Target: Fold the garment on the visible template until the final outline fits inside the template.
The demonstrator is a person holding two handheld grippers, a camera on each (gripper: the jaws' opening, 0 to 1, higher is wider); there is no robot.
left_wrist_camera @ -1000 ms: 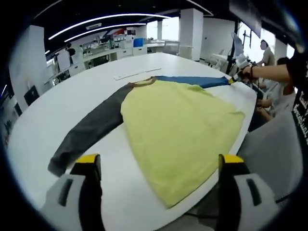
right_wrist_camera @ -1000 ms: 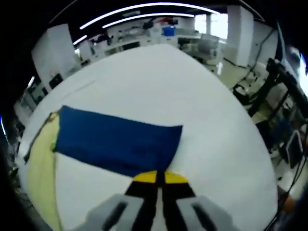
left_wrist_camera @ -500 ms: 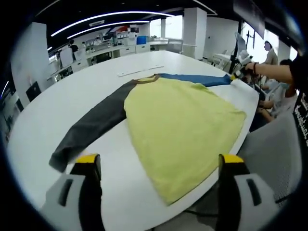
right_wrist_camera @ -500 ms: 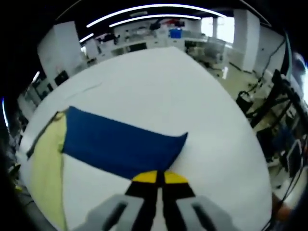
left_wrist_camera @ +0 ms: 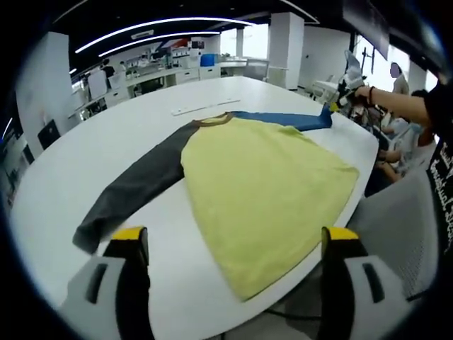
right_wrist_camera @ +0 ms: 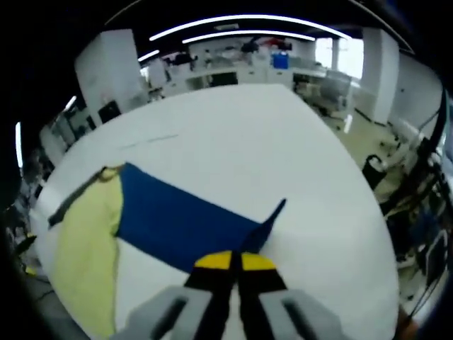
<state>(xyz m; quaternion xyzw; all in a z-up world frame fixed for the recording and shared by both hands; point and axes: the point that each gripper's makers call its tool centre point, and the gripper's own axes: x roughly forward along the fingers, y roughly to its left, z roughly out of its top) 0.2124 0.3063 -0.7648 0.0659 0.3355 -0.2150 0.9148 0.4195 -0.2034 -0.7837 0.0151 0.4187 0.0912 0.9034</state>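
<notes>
left gripper (left_wrist_camera: 233, 244) jaws wide apart; right gripper (right_wrist_camera: 235, 261) jaws closed, pinching.

Open-plan lab or workshop hall, long curved ceiling light strips (left_wrist_camera: 148, 27), white columns (left_wrist_camera: 282, 44), rows of benches with equipment (left_wrist_camera: 152, 74) beyond the large white oval table (left_wrist_camera: 64, 177), seated people at its right edge

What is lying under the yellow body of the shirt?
Under the yellow body only the white table shows around its edges; the part beneath is covered. The right tongs are shut on the blue sleeve, whose cuff is lifted.
</notes>
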